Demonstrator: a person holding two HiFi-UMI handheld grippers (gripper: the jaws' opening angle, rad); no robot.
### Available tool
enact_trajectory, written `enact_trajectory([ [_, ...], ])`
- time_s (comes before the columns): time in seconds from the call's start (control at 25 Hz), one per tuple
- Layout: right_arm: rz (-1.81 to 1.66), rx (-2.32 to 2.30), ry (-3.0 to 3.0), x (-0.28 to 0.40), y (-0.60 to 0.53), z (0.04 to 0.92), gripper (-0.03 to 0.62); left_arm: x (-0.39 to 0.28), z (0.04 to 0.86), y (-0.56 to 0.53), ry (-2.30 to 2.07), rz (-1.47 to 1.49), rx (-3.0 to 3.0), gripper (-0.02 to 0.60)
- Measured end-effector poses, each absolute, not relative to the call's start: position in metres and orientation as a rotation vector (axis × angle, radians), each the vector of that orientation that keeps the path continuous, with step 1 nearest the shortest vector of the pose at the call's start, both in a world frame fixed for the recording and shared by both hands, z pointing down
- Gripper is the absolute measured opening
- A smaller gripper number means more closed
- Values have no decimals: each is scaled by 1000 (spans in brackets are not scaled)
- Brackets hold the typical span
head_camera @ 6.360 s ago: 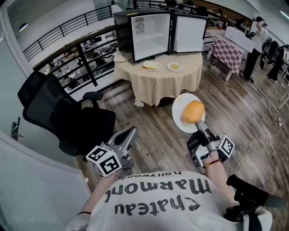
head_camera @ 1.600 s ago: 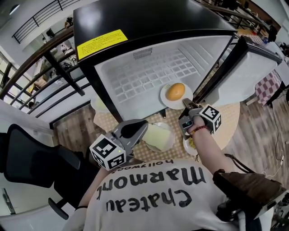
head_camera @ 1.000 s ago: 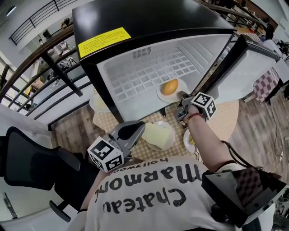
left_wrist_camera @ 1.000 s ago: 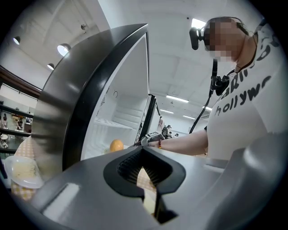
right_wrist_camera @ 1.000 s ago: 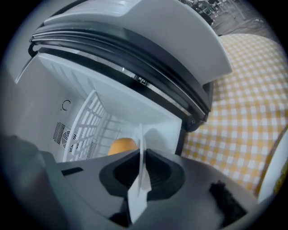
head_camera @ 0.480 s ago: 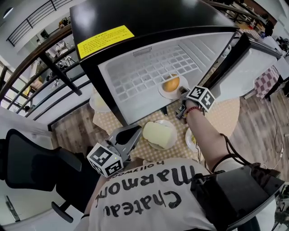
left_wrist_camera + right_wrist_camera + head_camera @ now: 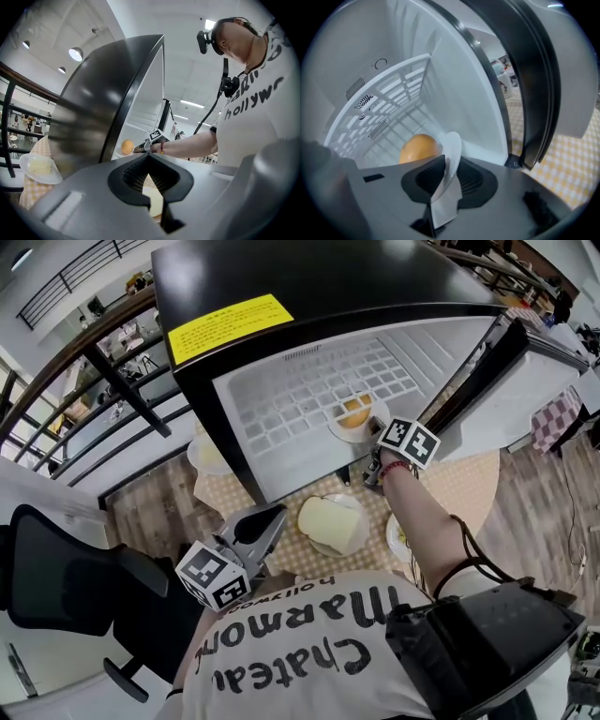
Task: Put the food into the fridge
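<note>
The right gripper's (image 7: 451,160) jaws were opening off the plate (image 7: 453,139) rim, where a snag could drag plate and bun (image 7: 417,147) out, while the left gripper (image 7: 148,156) stayed out of it, jaws together and empty.

**Colours at the open fridge**

I see a fridge (image 7: 328,277) black outside, white within, with a yellow label (image 7: 228,317). The food (image 7: 419,147) is orange on a white plate (image 7: 452,145). The surface (image 7: 459,488) wears a cream-and-yellow checked cloth; the floor (image 7: 150,502) is brown wood grain.

White black-lettered T-shirt (image 7: 300,652), red bead bracelet (image 7: 396,466), grey left gripper (image 7: 275,514) and right gripper (image 7: 373,442) with marker cubes (image 7: 211,577).
</note>
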State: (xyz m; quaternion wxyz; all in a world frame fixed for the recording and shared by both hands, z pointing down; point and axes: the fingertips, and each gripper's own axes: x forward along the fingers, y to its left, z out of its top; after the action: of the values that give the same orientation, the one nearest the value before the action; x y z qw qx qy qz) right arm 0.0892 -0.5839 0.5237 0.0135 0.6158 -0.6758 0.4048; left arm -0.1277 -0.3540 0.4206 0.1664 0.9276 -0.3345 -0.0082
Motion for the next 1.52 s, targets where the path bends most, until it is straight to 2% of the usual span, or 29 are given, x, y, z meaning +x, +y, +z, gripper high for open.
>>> enact_trajectory([
  [0.8, 697, 1827, -2157, 81, -593, 511, 127, -134, 430, -362, -1001, -11, 2599, 5],
  [1.24, 612, 1840, -2122, 80, -592, 508, 142, -137, 429, -361, -1013, -10, 2584, 5],
  [1.52, 696, 1866, -2022, 85, -587, 514, 163, -139, 427, -360, -1006, -27, 2582, 5],
])
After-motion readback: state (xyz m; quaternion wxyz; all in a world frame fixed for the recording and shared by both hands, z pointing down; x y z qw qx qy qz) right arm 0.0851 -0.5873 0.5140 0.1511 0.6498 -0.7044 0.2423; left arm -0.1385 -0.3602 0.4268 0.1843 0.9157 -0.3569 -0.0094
